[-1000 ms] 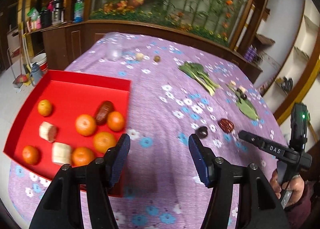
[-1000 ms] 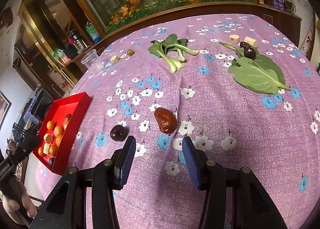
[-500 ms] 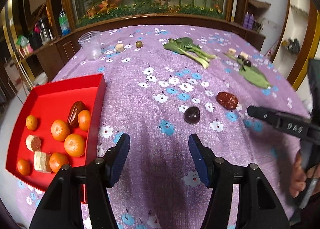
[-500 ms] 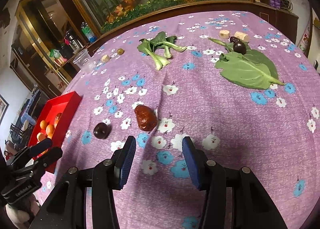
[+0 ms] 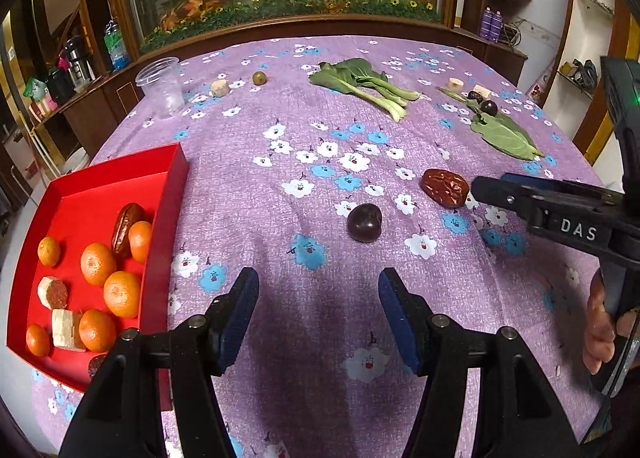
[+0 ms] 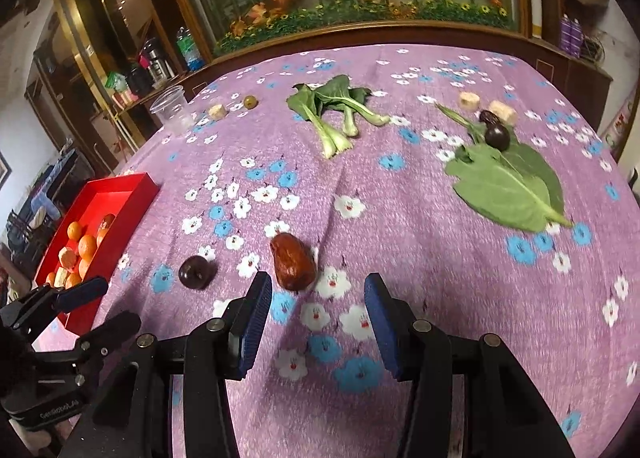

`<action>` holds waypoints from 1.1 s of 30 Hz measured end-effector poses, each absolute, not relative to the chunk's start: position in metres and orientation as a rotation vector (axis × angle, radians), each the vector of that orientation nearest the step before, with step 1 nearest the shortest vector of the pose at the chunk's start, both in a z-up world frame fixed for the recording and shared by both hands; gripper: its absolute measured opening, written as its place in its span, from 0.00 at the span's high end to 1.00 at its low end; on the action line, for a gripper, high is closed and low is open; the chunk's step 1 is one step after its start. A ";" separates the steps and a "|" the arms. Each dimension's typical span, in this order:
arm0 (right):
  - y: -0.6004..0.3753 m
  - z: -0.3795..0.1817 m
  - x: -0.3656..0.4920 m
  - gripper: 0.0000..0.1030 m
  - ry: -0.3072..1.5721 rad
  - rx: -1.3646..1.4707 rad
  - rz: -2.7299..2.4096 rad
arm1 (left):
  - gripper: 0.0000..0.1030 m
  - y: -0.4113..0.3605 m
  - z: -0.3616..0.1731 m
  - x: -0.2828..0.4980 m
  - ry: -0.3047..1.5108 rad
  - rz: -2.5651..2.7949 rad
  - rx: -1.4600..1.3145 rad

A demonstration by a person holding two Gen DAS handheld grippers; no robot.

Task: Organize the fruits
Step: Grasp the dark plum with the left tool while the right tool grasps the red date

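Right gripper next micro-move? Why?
Probably ease the right gripper forward and a bit left, then down so it straddles the red date. Its fingers are open and empty, and the date lies on the purple tablecloth just ahead of the left finger, off-centre. The dark plum sits clear of it; the red tray already holds the other fruit.

A small dark fruit (image 5: 96,365) in the red rectangular tray (image 5: 176,174) is partly hidden by the left gripper's finger.
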State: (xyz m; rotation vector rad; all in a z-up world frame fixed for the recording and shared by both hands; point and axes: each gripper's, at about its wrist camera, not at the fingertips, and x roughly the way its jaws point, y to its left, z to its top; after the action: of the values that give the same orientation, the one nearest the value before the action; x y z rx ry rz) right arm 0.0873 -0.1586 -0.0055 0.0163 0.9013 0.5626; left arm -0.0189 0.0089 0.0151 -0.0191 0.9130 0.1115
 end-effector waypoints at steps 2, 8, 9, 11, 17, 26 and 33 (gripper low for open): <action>-0.154 -0.005 0.091 0.49 0.898 0.008 0.574 | 0.40 0.011 0.013 -0.015 0.913 0.102 -0.033; -0.139 -0.013 0.103 0.49 0.900 -0.032 0.589 | 0.41 0.023 0.002 -0.002 0.931 0.086 -0.078; -0.137 -0.014 0.104 0.49 0.898 -0.039 0.587 | 0.41 0.025 0.000 0.001 0.936 0.080 -0.089; -0.134 -0.017 0.106 0.49 0.896 -0.046 0.587 | 0.41 0.026 -0.003 0.006 0.944 0.067 -0.107; -0.133 -0.023 0.112 0.49 0.895 -0.040 0.590 | 0.41 0.019 -0.005 0.023 0.945 0.036 -0.110; -0.135 -0.027 0.115 0.49 0.888 -0.029 0.600 | 0.41 0.008 -0.017 0.044 0.953 0.023 -0.070; -0.129 -0.028 0.111 0.50 0.877 -0.066 0.607 | 0.40 0.002 -0.019 0.049 0.944 0.037 -0.023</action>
State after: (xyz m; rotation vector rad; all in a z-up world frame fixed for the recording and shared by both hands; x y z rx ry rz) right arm 0.1114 -0.1294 -0.0277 -0.0662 0.8767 0.6070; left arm 0.0486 0.0024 -0.0192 -0.0233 0.9439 0.0367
